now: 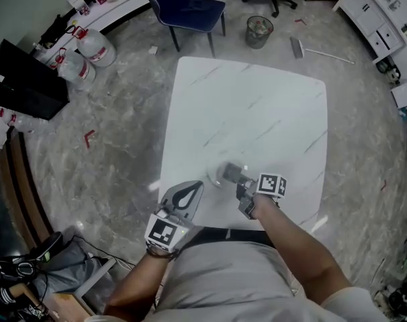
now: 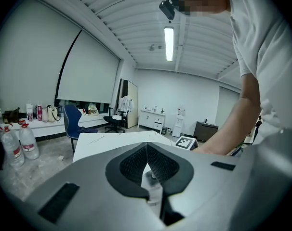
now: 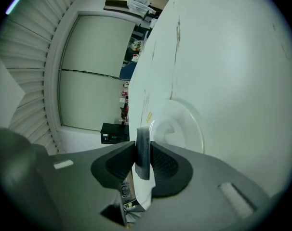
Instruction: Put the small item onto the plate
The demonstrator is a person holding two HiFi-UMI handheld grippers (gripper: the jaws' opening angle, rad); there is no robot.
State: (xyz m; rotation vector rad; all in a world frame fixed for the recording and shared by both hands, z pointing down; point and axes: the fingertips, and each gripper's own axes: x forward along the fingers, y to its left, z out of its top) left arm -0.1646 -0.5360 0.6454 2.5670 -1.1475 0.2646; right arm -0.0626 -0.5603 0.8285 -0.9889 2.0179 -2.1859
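Right gripper (image 1: 240,180) has its jaws clamped on the small item (image 3: 142,152), a flat grey piece, hanging over the plate (image 3: 193,125). It's probably not touching the plate, but that's hard to tell. Left gripper (image 1: 189,192) sits just left of the plate, jaws closed together with nothing in them.
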